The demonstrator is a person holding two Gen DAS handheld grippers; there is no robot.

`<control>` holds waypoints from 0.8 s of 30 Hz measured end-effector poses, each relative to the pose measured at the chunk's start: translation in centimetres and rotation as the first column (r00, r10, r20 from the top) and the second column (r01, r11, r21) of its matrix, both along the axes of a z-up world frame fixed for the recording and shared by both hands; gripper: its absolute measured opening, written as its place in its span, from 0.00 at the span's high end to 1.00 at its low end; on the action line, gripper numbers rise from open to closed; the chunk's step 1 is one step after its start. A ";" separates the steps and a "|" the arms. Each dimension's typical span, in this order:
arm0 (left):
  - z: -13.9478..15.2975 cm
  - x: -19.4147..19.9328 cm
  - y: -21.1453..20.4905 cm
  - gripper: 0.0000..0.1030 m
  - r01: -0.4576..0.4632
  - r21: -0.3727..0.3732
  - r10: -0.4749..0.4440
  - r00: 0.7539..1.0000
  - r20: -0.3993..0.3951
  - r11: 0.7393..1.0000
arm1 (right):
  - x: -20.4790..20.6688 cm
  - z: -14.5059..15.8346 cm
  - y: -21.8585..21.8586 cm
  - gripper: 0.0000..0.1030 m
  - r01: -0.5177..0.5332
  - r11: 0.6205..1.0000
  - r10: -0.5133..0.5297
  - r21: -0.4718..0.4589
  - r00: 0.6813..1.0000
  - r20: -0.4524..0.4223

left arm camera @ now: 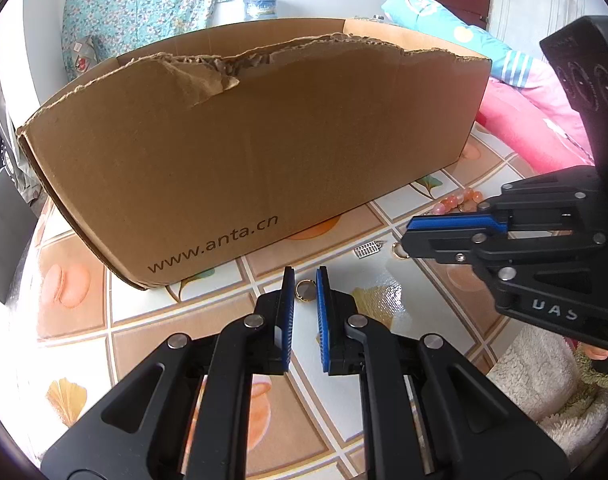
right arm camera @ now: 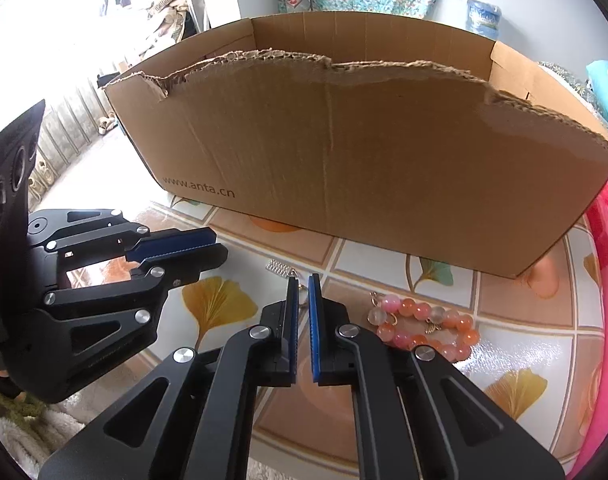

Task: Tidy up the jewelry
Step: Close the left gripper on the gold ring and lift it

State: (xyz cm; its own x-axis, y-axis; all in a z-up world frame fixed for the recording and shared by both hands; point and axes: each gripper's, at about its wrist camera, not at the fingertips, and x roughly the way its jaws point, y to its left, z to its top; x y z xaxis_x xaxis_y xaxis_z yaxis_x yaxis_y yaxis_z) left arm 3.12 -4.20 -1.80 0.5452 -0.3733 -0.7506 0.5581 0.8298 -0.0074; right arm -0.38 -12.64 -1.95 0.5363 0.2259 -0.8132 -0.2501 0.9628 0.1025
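Note:
A gold ring (left arm camera: 306, 291) lies on the patterned tablecloth between the tips of my left gripper (left arm camera: 306, 282), whose jaws stand narrowly open around it without clamping. A small silver charm (left arm camera: 367, 249) lies just beyond. My right gripper (right arm camera: 302, 283) has its jaws narrowly apart over a second gold ring (left arm camera: 400, 251), mostly hidden by the fingers (right arm camera: 291, 300). A pink and orange bead bracelet (right arm camera: 420, 326) lies to its right. A large torn cardboard box (left arm camera: 243, 152) stands behind everything.
The tiled-print tablecloth (left arm camera: 175, 332) covers the table. The box (right arm camera: 364, 160) blocks the far side. A pink blanket (left arm camera: 536, 120) lies at the right. A white fleece sleeve (left arm camera: 536, 376) shows near the right gripper. A silver spring charm (right arm camera: 277, 267) lies ahead.

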 end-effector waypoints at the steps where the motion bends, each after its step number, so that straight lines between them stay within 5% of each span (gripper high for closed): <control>1: 0.0 0.0 0.0 0.91 0.001 0.000 -0.001 1.000 0.000 1.000 | -0.1 0.0 -0.2 0.95 0.000 1.000 0.000 0.005 1.000 -0.003; 8: 0.0 -0.1 0.0 0.91 -0.001 -0.002 0.001 1.000 0.002 1.000 | 0.3 0.0 -0.9 0.95 0.029 0.999 -0.029 -0.021 0.999 -0.012; 24: 0.1 0.0 0.4 0.91 -0.001 -0.016 0.001 1.000 -0.002 1.000 | 0.0 0.5 0.5 0.89 -0.086 0.996 0.085 -0.024 0.996 -0.022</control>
